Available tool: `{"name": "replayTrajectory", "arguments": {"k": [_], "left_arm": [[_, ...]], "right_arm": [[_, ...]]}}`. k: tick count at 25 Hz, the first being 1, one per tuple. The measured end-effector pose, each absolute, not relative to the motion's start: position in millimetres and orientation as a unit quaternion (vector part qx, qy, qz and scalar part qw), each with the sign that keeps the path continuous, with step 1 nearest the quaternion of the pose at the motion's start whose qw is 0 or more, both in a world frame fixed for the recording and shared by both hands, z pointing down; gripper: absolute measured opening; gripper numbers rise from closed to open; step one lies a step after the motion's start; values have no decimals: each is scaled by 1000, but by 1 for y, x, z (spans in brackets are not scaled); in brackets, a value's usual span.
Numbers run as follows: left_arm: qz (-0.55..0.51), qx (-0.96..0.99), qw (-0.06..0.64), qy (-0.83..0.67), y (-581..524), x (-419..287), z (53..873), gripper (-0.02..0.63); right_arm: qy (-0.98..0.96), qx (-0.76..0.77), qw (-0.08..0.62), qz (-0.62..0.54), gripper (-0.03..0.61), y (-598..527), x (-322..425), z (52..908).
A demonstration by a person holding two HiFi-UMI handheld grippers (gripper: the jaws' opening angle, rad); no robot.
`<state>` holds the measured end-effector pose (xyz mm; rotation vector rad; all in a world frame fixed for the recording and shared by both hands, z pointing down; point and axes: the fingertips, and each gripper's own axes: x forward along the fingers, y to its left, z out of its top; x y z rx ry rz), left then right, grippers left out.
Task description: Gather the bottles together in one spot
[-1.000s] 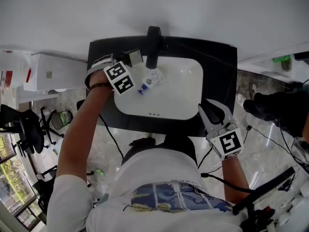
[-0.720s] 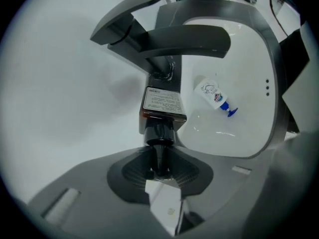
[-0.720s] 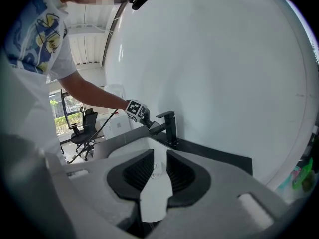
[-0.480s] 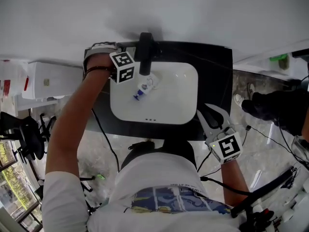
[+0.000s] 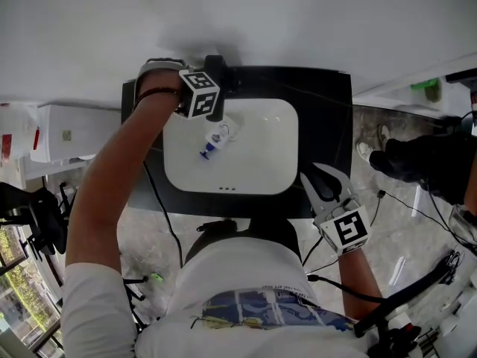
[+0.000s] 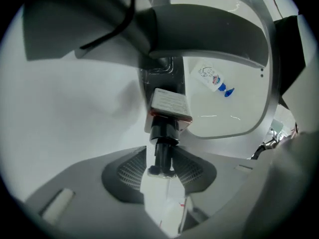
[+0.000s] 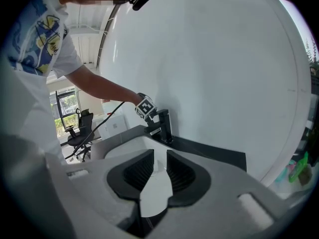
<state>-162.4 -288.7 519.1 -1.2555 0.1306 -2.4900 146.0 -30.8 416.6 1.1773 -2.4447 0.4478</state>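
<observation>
- Nearest the person, the right tongs (image 7: 158, 162) hover over the front right edge of the black bench (image 5: 324, 133), narrowly parted and empty.
- A clear blue-capped bottle (image 5: 212, 142) lies on its side in the white basin (image 5: 261, 171). The right gripper view does not show it.
- At the black tap (image 6: 209, 31), the left tongs (image 6: 160, 166) have just been opening, with the black cap (image 6: 162, 146) of a small bottle (image 6: 170, 105) between their narrowly parted pads. The head view hides this bottle behind the marker cube (image 5: 200, 93).
</observation>
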Motion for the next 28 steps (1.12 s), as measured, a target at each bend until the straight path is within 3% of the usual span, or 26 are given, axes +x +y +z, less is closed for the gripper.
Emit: {"name": "replayTrajectory", "arguments": {"k": [5,6,10,14,20,28], "left_arm": [[-844,-509,156,67,-291,-142,516,207],[-835,-526,148,70,-289,-137,517,272],[-807,-561,159,91,-287,-132,518,262],[-780,-591,159,130,-286,-140,510,345],[-747,-620,170,168,-281,-136,506,377],[-688,-677,105,237,-252,-149,491,382]], "right_arm": [[-871,423,192,162,77,-34,147,417],[-871,423,191,160,77,-35,147,417],[-872,419,198,160,77,-36,143,419],[-875,412,198,159,77,-35,133,417],[-879,405,199,157,77,-38,120,415],[-880,404,198,153,77,-39,115,411]]}}
